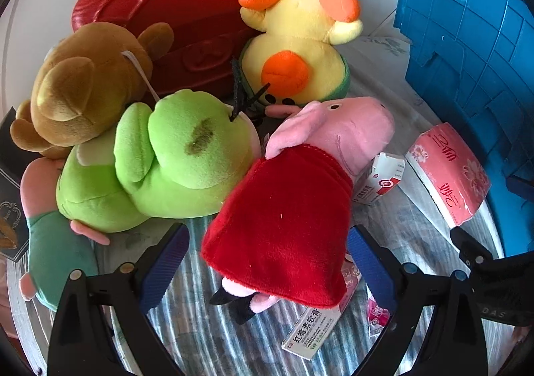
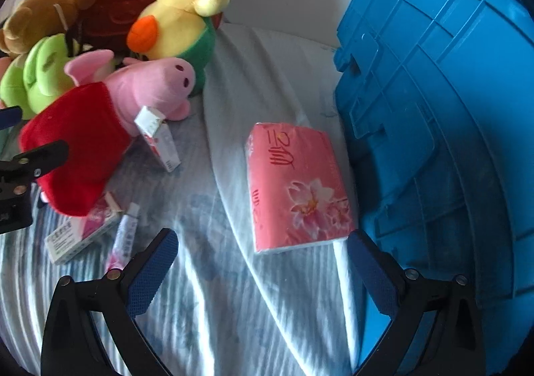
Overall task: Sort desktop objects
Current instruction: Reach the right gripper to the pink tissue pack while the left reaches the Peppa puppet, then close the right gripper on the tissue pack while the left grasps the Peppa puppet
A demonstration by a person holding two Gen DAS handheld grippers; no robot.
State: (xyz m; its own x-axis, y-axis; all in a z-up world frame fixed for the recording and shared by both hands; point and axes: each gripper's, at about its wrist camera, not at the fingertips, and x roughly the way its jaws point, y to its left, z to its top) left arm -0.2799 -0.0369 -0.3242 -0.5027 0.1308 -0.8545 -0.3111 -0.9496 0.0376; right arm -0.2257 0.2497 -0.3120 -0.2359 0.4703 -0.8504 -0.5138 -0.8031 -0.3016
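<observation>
While both claws stand spread with nothing between their fingers, the likely step is a first pick. The left gripper (image 1: pixel 267 262) hangs over the pink pig plush in its red dress (image 1: pixel 283 222), whose skirt lies between the two blue pads and whose head points away ahead of the claw. The right gripper (image 2: pixel 263 262) faces the pink tissue pack (image 2: pixel 293 185), which lies flat on the striped cloth (image 2: pixel 217 309) just ahead of the fingertips, with the blue crate (image 2: pixel 434 109) close on the claw's right side.

For the pig, the person would do well to close on the thick body, not the loose hem — soft fabric alone may slip. A medicine box (image 1: pixel 310 329) lies partly under the skirt, so a low grab might catch it too. For the tissue pack, the fingers should straddle its narrow sides — it will likely squash a little.
</observation>
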